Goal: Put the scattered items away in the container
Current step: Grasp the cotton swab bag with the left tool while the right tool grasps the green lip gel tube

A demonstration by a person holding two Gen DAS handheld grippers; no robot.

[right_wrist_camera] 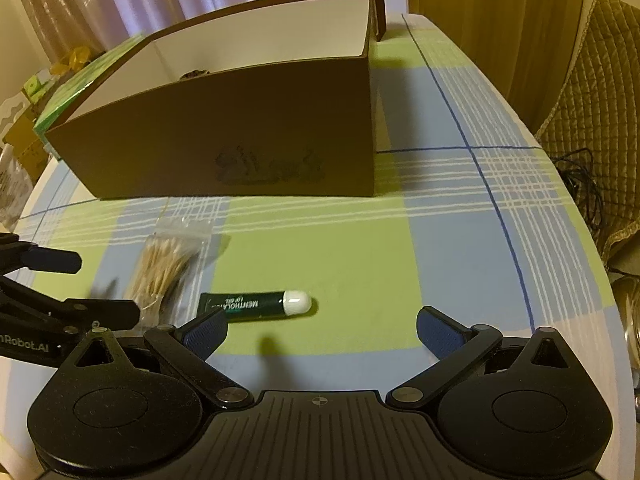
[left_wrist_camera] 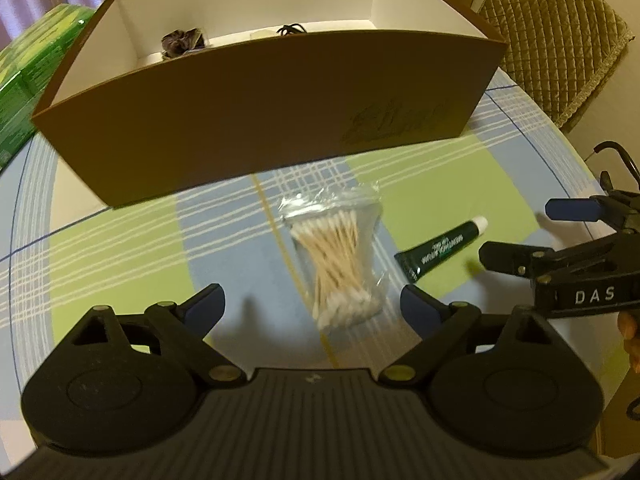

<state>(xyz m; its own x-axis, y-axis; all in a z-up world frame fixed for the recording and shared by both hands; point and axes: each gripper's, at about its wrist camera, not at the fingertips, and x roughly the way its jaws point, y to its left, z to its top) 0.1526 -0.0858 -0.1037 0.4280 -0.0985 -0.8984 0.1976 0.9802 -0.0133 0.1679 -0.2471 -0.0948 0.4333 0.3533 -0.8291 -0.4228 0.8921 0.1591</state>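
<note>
Tall brown box [right_wrist_camera: 224, 136] walls off the far side; cloth right of the tube [right_wrist_camera: 256, 305] lies bare

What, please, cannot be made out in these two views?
- Floor of the brown cardboard box: its near wall hides most in both views.
- Dark crumpled item inside: partly hidden, unidentifiable, left view.
- Small print on the dark green tube: too small.
- Right gripper: cut off by the left view's edge.
</note>
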